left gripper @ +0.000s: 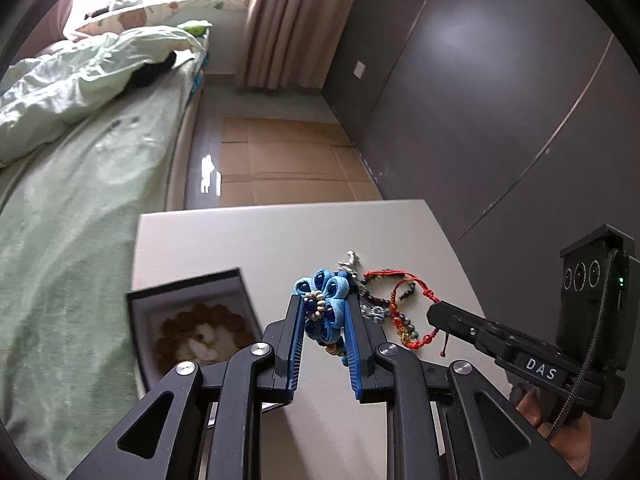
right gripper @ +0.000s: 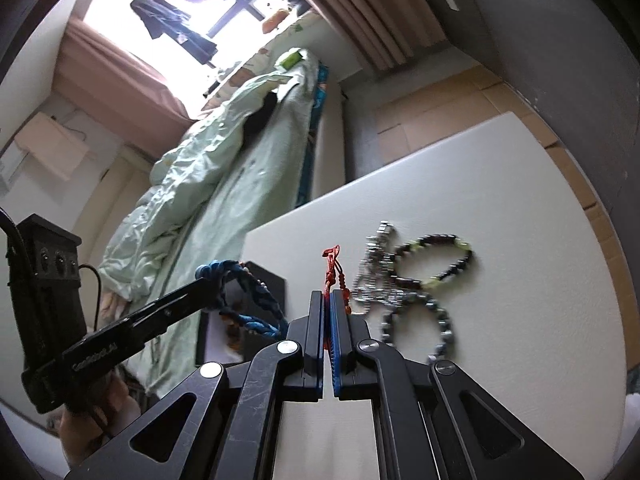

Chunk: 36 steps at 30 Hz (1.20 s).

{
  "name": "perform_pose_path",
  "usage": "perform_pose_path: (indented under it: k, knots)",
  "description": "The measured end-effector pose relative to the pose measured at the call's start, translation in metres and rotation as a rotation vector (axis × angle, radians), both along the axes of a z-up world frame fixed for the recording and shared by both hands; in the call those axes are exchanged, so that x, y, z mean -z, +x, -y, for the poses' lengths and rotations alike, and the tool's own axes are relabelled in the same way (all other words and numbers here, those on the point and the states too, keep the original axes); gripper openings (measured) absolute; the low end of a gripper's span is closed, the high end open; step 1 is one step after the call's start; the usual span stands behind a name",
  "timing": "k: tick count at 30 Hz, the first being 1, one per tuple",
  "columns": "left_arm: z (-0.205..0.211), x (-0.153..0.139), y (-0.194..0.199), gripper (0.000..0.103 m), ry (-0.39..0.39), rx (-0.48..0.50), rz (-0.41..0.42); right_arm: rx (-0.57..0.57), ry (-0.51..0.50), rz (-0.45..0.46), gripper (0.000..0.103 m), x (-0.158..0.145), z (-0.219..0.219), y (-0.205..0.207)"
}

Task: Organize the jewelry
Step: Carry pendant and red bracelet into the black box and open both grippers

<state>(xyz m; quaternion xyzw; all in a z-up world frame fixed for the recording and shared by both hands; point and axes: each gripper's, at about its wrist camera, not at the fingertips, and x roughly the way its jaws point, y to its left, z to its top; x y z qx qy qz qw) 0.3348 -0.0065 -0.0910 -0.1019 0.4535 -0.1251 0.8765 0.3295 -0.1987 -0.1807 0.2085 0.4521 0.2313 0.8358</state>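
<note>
My left gripper (left gripper: 322, 300) is shut on a blue fabric-flower bracelet (left gripper: 322, 296) and holds it above the white table (left gripper: 256, 236), just right of an open black jewelry box (left gripper: 192, 320) with a brown bead bracelet inside. In the right wrist view the blue bracelet (right gripper: 244, 300) hangs from the left gripper over the box (right gripper: 272, 280). My right gripper (right gripper: 326, 294) is shut on the red cord bracelet (right gripper: 331, 268), which also shows in the left wrist view (left gripper: 412, 320). A silver chain (right gripper: 378, 256), a dark and green bead bracelet (right gripper: 436, 256) and a grey bead bracelet (right gripper: 420, 320) lie on the table.
A bed with a pale green quilt (left gripper: 68, 128) runs along the table's left side. Cardboard sheets (left gripper: 288, 160) cover the floor beyond the table. A grey wall (left gripper: 500, 100) stands to the right.
</note>
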Motion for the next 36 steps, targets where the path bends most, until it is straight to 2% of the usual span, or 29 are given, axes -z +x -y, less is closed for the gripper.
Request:
perform_pose_path:
  k: [14,24,26,27,28,30,36]
  knots:
    - [-0.059,-0.024,-0.024,0.020,0.008,-0.098,0.064,-0.118,0.000,0.032,0.004,-0.021,-0.067,-0.007]
    - [-0.101,-0.030,-0.035,0.020,0.003,-0.159,0.081,-0.192,-0.027,0.017,0.004,-0.019,-0.120,-0.008]
    - [-0.106,-0.030,-0.036,0.020,-0.001,-0.163,0.081,-0.202,-0.050,-0.034,0.016,-0.011,-0.130,-0.001]
    - [-0.106,-0.030,-0.037,0.020,-0.002,-0.162,0.082,-0.204,-0.052,-0.052,0.037,-0.008,-0.131,0.000]
    - [-0.107,-0.029,-0.037,0.020,-0.003,-0.160,0.081,-0.197,-0.054,-0.057,0.048,-0.006,-0.132,-0.001]
    - [-0.107,-0.026,-0.036,0.020,-0.006,-0.157,0.075,-0.182,-0.069,-0.031,0.048,-0.007,-0.129,-0.006]
    - [-0.096,-0.016,-0.031,0.021,-0.054,-0.126,0.046,-0.143,-0.066,-0.032,0.048,-0.010,-0.110,-0.020]
